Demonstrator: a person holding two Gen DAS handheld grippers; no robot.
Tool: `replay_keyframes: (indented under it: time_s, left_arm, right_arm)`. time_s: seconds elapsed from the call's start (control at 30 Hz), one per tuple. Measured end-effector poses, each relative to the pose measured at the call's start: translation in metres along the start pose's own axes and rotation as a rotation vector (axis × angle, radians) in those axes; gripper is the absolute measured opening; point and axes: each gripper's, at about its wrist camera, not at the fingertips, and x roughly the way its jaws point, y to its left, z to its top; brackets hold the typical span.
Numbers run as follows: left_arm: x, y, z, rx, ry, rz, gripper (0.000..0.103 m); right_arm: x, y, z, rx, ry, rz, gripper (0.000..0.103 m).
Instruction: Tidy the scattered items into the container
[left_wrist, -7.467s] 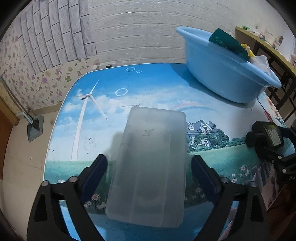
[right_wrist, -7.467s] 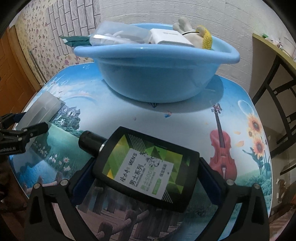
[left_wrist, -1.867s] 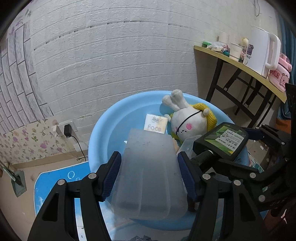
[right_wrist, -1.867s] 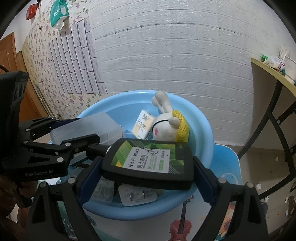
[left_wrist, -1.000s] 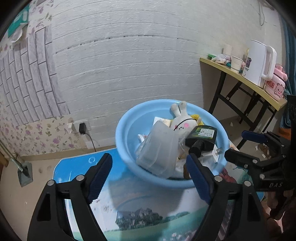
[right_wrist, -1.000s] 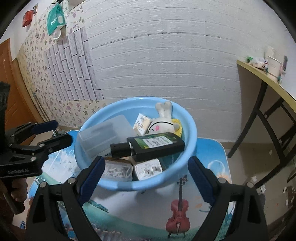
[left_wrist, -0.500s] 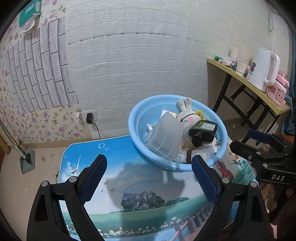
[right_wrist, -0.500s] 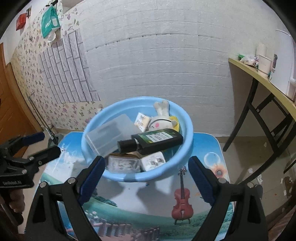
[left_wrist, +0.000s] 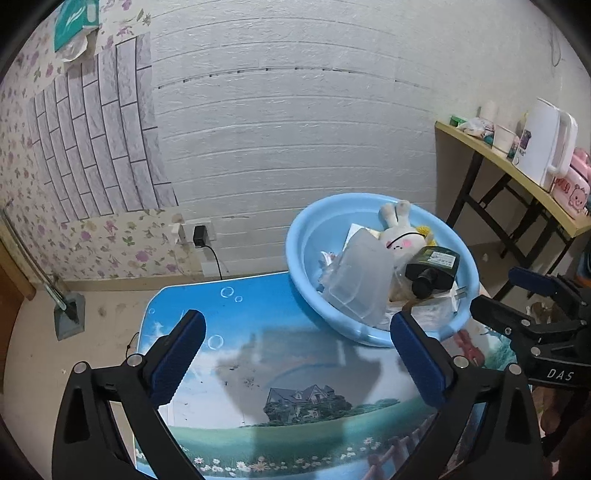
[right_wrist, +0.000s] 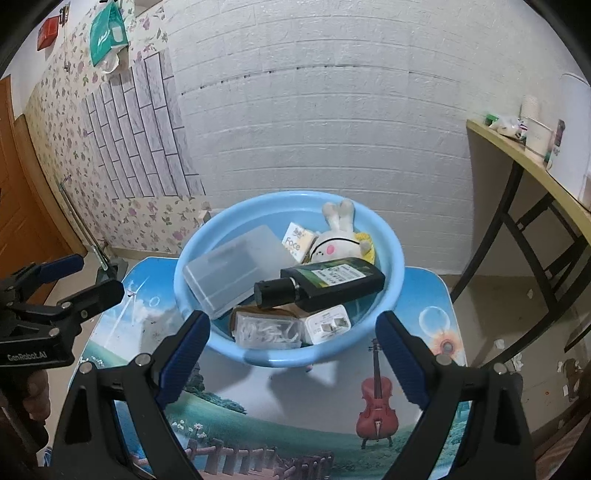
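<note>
So the blue basin sits near the back edge of the table and it's pretty much stuffed. On its left side a frosted plastic box leans tilted against the wall of the basin, and a black bottle with a green label lies on its side across the middle, cap pointing left, right up against the box. Behind the bottle there's a white bunny plush with a pink cheek, ears pointing toward the wall, a bit of yellow fabric tucked at its right, plus a small white carton marked "Face" just left of it. At the front of the basin you can see a clear packet of white bits and a white plug adapter side by side, both partly under the bottle. The table has that printed scenery top with a violin, a house and a windmill. The left hand-held gripper hangs over the table in front of the basin, jaws spread wide with nothing between them. The right hand-held gripper is the same deal, wide apart and empty, basin framed between its blue pads. Off to the right there's a side desk with a white kettle on it.
</note>
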Motion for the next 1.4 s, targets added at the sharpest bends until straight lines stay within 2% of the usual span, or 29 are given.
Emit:
replay_keyframes:
  time_s: [0.1,0.17,0.63,1.2,1.4]
  left_arm:
    - [0.002,0.001,-0.001,-0.003,0.011,0.003,0.101]
    - [0.002,0.001,-0.002,-0.005,0.017,0.004,0.101]
    - [-0.011,0.003,-0.004,-0.017,0.016,0.014,0.101]
    - [-0.049,-0.001,-0.020,-0.015,-0.027,0.047,0.101]
    - [-0.059,-0.002,-0.033,-0.031,-0.033,0.066,0.101]
  right_arm:
    - [0.003,0.001,0.000,0.015,0.013,-0.007,0.094]
    - [0.006,0.002,-0.001,0.018,0.026,-0.008,0.101]
    - [0.004,0.007,-0.007,0.033,0.057,-0.008,0.102]
    - [-0.030,0.016,-0.018,0.029,0.008,0.002,0.102]
    - [-0.041,0.026,-0.028,-0.025,-0.009,-0.012,0.102]
